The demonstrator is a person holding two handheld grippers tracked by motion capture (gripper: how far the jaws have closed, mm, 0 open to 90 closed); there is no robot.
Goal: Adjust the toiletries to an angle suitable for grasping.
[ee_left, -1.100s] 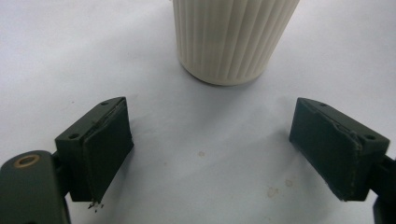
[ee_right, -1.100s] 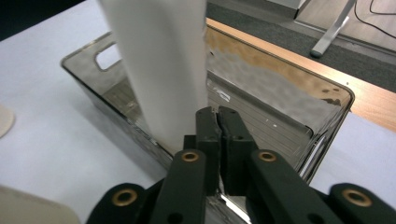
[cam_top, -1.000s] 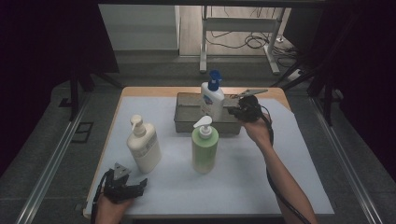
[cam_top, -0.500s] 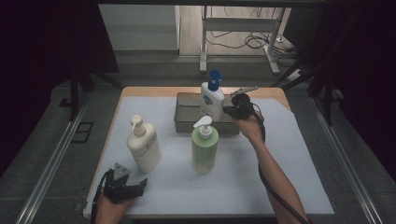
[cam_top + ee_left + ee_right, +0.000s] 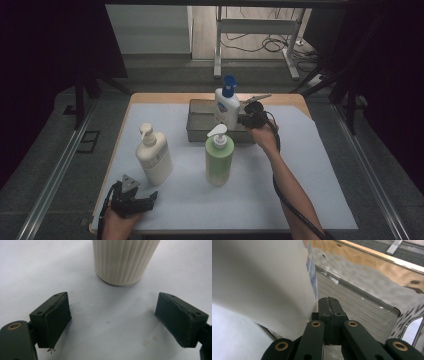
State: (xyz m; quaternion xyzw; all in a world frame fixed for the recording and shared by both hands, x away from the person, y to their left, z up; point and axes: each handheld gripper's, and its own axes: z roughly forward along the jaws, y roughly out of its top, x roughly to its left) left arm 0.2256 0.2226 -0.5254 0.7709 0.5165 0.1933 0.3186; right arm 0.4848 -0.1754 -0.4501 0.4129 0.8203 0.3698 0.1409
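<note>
**Closed right gripper at the white bottle in the metal tray**

At the centre of the high view, the right gripper [image 5: 248,118] sat against the right side of the white bottle with the blue pump [image 5: 227,107], which stood upright in the metal tray [image 5: 197,131] at the upper middle of the frame. In the right gripper view its two black jaws were pressed flat together with nothing between them, their tips just beside the bottle's pale wall, which took up the left half of that picture; the tray's ribbed floor and dented shiny wall lay to the right. With the jaws together, the gripper was probably there to nudge or steady the bottle from the side rather than to grasp it; whether the tips actually touched the wall could not be told.

The left gripper [image 5: 131,200] rested low at the lower left of the high view, on the white table cover [image 5: 310,190]. Its jaws stood wide apart and empty in the left gripper view, facing the ribbed base of the cream pump bottle [image 5: 125,261], near but not touching, likely parked there ready for that bottle. The green pump bottle [image 5: 219,159] stood free in mid-frame, in front of the tray.
</note>
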